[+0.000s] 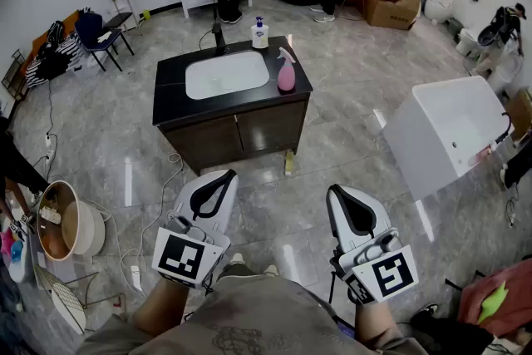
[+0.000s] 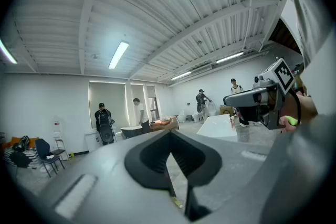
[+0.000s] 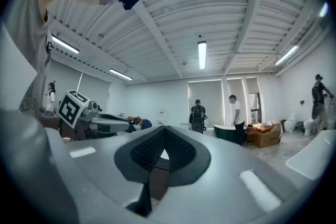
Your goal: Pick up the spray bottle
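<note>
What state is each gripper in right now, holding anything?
Left gripper: closed, holding nothing.
Right gripper: closed, holding nothing.

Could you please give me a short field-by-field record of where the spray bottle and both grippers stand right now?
spray bottle: pink, upright on the black countertop, just right of the sink basin
pump bottle: white, at the countertop's back edge
left gripper: jaws together, empty, well short of the vanity
right gripper: jaws together, empty, well short of the vanity
task status: spray bottle untouched, pick-up not yet begun
</note>
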### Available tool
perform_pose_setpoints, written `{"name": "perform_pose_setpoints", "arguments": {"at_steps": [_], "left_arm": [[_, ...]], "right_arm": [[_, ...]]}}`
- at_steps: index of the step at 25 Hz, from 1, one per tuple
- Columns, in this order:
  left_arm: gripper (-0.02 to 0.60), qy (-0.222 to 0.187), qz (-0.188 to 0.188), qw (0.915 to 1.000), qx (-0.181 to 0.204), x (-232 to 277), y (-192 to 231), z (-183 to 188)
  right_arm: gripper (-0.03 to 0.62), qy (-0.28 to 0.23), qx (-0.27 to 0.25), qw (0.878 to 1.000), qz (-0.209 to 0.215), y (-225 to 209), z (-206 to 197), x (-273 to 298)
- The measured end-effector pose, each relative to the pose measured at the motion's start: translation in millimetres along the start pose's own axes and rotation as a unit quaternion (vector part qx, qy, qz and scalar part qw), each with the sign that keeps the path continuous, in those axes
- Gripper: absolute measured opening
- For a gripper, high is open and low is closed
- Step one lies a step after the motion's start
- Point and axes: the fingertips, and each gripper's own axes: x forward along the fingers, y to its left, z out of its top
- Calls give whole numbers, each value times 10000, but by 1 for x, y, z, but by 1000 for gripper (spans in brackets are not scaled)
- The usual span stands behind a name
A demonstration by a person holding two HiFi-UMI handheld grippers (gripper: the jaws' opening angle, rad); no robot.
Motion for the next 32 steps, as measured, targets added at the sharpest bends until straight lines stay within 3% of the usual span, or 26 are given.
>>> {"name": "perform_pose_setpoints", "arguments": {"at_steps": [22, 26, 28, 32], "left_arm": [[0, 41, -5, 10000, 9, 9, -23, 0], [0, 216, 114, 9997, -84, 10, -17, -1], [0, 222, 134, 9997, -48, 11, -13, -1], [0, 263, 89, 9996, -83, 19, -7, -12]], "right_arm": [[28, 58, 27, 10000, -20, -19, -7, -24], [32, -47, 169, 9995, -259, -32, -9, -25], [188, -128, 260, 9986, -442, -40, -7, -23], [216, -157, 355, 9977, -562, -51, -7, -15]]}}
